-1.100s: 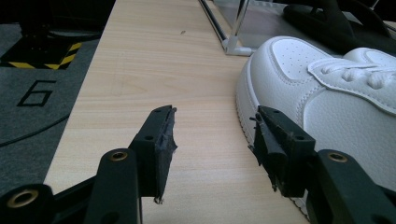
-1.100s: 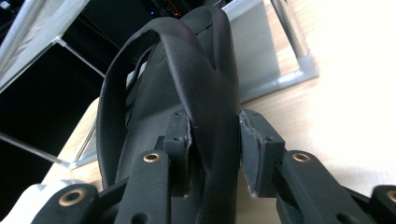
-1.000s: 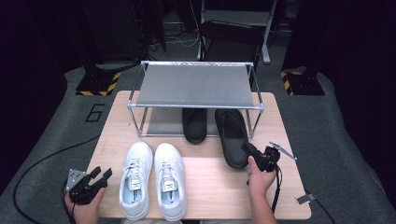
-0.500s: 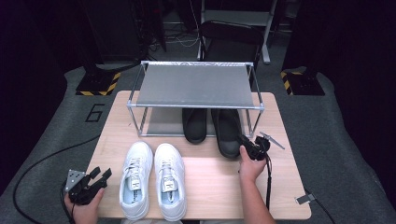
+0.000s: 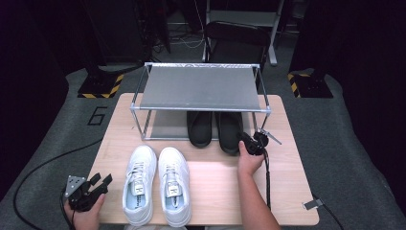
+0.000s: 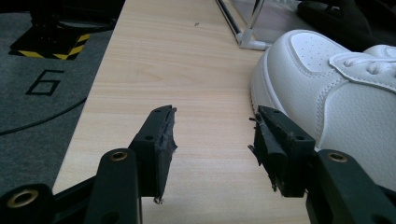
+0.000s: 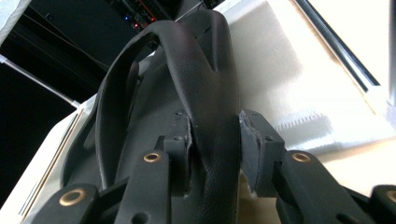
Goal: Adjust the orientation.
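My right claw clamped on right black slipper, already under rack beside its twin. 2 white sneakers left on table front. Left claw apart, idle.

Each hand-held gripper is black with brass-ringed screw holes, seemingly worn pads and a trailing black cable.

Shoes and rack on the table

The right gripper sits at the heel of the right black slipper under the metal rack; the left gripper rests beside two white sneakers on the table.
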